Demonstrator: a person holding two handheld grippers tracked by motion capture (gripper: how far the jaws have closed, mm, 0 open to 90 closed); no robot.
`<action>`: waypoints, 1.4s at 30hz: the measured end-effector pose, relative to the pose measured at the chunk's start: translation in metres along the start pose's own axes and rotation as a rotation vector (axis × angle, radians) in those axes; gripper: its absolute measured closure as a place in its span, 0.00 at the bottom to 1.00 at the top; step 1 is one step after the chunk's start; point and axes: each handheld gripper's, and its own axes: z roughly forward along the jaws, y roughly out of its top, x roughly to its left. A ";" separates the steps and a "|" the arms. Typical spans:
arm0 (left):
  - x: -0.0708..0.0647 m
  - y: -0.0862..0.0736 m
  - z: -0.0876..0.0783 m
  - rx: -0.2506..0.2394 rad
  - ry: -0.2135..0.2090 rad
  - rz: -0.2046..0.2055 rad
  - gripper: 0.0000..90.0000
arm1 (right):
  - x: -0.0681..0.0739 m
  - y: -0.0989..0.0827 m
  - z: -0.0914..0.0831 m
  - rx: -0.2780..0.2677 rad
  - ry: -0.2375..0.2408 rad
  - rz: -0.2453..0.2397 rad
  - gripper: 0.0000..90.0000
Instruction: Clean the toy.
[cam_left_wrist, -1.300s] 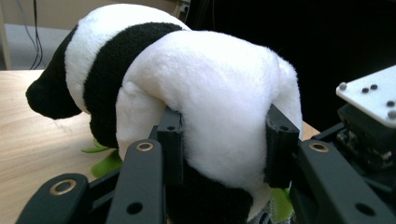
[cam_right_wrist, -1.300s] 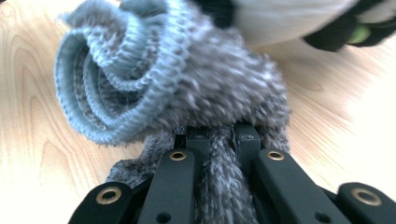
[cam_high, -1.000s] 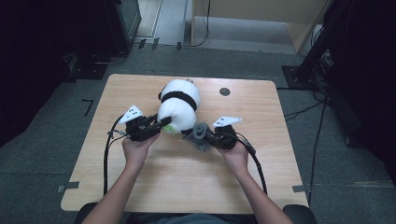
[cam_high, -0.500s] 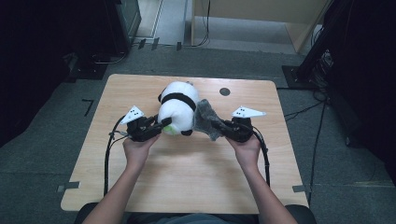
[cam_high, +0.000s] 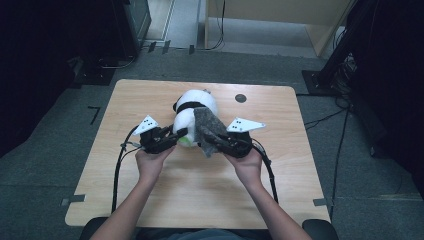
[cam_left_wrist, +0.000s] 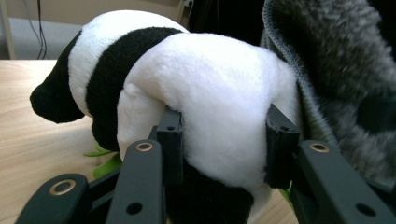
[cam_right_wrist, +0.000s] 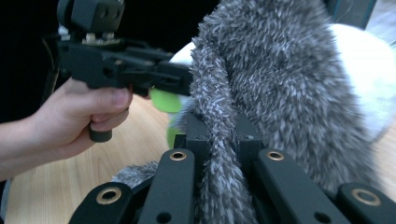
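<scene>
So, left gripper (cam_high: 172, 138) is clamped on the rear of the black-and-white plush panda (cam_high: 192, 107), lying mid wooden table (cam_high: 125, 105), long axis running away from the person. Right gripper (cam_high: 216, 141) pinches a fuzzy grey cloth (cam_high: 206, 127) draped on the panda, hiding its right side.

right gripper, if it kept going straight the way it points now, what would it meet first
Most likely the panda plush toy. The right gripper is shut on the grey fuzzy cloth and points toward the toy's white body just beyond. The cloth already drapes against it, though depth is hard to judge.
</scene>
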 end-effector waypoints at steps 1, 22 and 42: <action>0.000 0.000 0.000 0.004 0.002 -0.001 0.66 | 0.002 -0.001 0.004 0.010 0.002 -0.006 0.92; 0.001 0.005 -0.006 -0.036 -0.016 -0.017 0.66 | 0.010 -0.043 0.049 0.221 0.021 -0.075 0.91; 0.015 0.009 -0.018 -0.049 0.031 0.013 0.66 | -0.044 -0.056 0.016 0.198 -0.116 0.045 0.91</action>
